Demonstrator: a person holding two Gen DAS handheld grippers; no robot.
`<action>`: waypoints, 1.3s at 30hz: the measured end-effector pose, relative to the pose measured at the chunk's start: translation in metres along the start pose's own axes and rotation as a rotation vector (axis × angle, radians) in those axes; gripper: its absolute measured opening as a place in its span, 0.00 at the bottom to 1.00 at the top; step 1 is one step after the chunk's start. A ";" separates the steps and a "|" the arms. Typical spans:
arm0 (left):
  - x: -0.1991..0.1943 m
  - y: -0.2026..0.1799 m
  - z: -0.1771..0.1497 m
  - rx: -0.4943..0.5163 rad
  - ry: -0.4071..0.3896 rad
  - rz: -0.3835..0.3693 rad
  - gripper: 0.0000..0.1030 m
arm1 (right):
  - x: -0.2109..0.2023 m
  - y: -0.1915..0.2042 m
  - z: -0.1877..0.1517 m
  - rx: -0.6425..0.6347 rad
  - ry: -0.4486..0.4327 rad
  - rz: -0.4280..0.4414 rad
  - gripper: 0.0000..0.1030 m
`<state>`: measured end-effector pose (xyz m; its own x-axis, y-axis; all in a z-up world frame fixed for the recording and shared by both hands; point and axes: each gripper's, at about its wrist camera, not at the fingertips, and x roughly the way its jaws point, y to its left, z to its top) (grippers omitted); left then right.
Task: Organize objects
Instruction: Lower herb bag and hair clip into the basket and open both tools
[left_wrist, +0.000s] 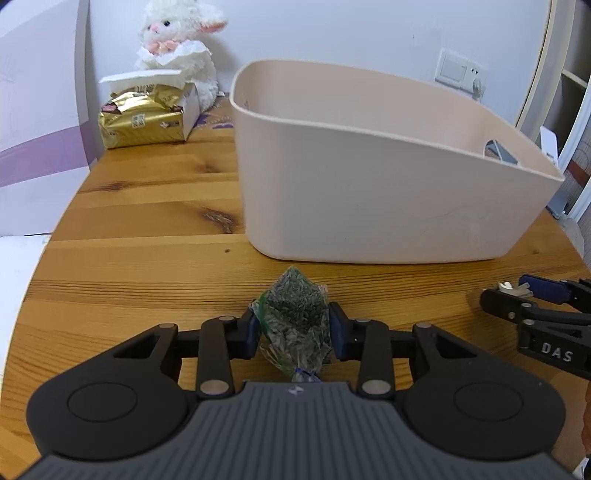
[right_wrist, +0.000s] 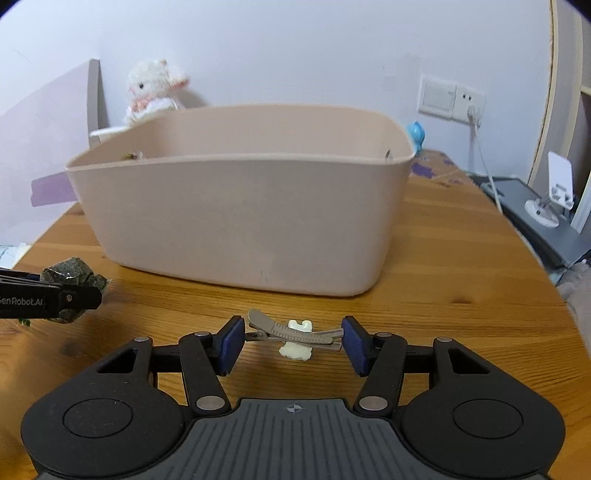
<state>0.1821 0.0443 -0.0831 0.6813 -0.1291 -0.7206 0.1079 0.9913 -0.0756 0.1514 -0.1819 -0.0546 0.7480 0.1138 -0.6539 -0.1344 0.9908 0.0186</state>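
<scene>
fingers of the left gripper (left_wrist: 293, 328) are pinching a clear packet of green bits (left_wrist: 297, 325), one blue pad (left_wrist: 252, 332) on each side of it, the packet's pointed end sticking forward past the tips and its knotted end back near the gripper body. whether the packet rests on the wooden table (left_wrist: 147, 258) or is lifted just off it cannot be told. far ahead of these fingers and to their left lies a gold tissue pack (left_wrist: 142, 120) with a white plush lamb (left_wrist: 177, 48) behind it. straight ahead and slightly right of the tips stands the beige plastic bin (left_wrist: 369, 192), near but not touching the packet.

off to the right, the right gripper (right_wrist: 293, 341) has its fingers spread wide on either side of a grey hair clip (right_wrist: 295, 332), which lies crosswise on the table between the blue pads. the pads (right_wrist: 232, 341) sit just beside the clip's ends; contact cannot be made out. a small cream piece (right_wrist: 295, 349) shows under the clip's middle. the bin stands directly ahead of these fingers too, its near wall facing them. farther right of the bin, at the table's far edge, are a small blue figure (right_wrist: 415, 134), a wall socket (right_wrist: 450, 98) with a white cable, and a white phone stand (right_wrist: 554, 195).
</scene>
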 end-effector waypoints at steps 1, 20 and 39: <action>-0.005 0.000 0.000 -0.003 -0.007 0.000 0.38 | -0.006 0.000 0.000 -0.002 -0.011 0.002 0.53; -0.096 -0.029 0.033 0.065 -0.218 -0.007 0.38 | -0.114 -0.014 0.045 -0.027 -0.301 0.013 0.53; -0.034 -0.067 0.123 0.116 -0.218 0.034 0.38 | -0.053 -0.026 0.114 -0.048 -0.311 -0.011 0.53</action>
<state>0.2405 -0.0208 0.0312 0.8245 -0.1108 -0.5550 0.1564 0.9871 0.0351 0.1893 -0.2051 0.0655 0.9113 0.1279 -0.3913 -0.1507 0.9882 -0.0278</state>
